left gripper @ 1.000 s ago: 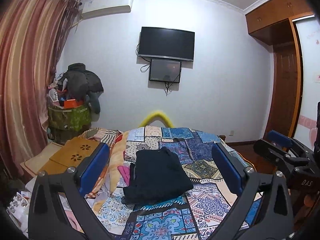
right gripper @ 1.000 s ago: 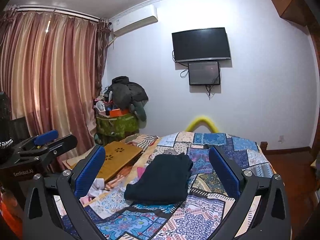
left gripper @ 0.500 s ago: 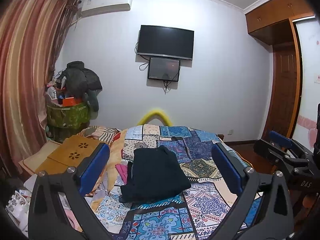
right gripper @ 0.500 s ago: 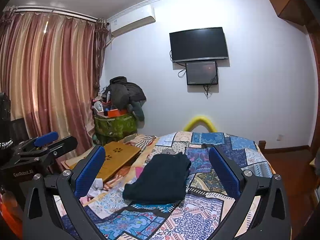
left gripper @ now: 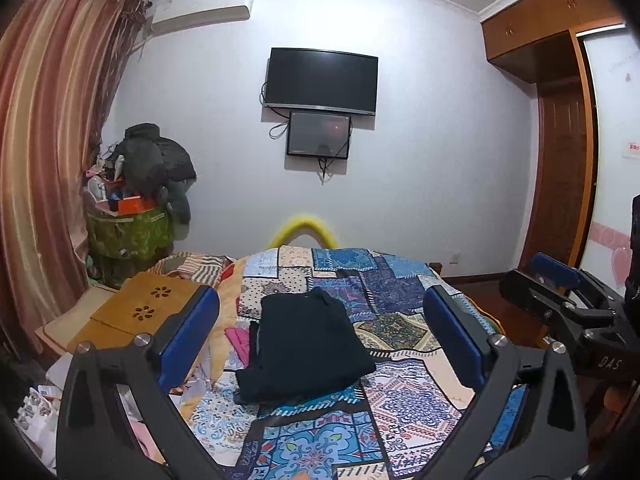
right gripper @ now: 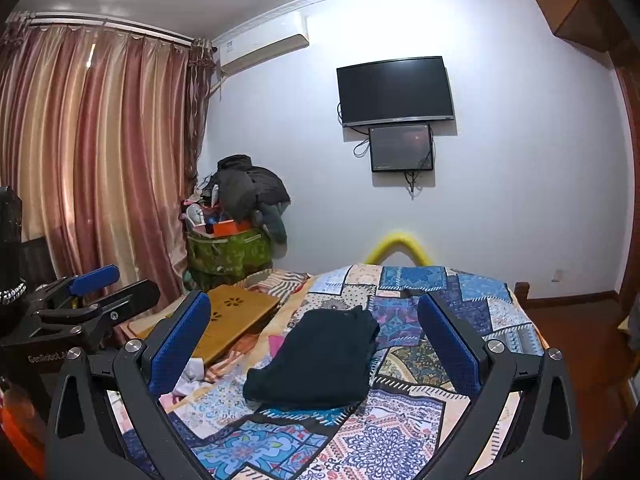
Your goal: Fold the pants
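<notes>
Black fabric sits dead centre: the pants (left gripper: 304,346) lie folded into a compact, slightly rumpled rectangle on the patchwork bedspread (left gripper: 404,320), nothing touching them. Left gripper (left gripper: 320,336) hangs above the near end of the bed, jaws spread wide, blue pads framing the bundle on either side from this view but well clear of it, nothing between them. Right gripper (right gripper: 314,342) is held level with it, jaws also wide apart and empty, pants (right gripper: 316,360) showing between its pads against the bedspread (right gripper: 492,312). Each camera catches the other tool at its edge: the right gripper (left gripper: 560,296) pokes in at the right side of the left wrist view, the left gripper (right gripper: 96,292) at the left side of the right wrist view, side by side. Left of the pants, a wooden lap desk (left gripper: 144,310) rests at the bed's edge, with some pink cloth (left gripper: 240,338) just beside the bundle. On the far wall, a dark television (right gripper: 396,90) hangs over a smaller screen (right gripper: 401,147). Striped curtains (right gripper: 92,168) fill the left, and a green basket (right gripper: 228,254) piled with clothes stands in the corner.
</notes>
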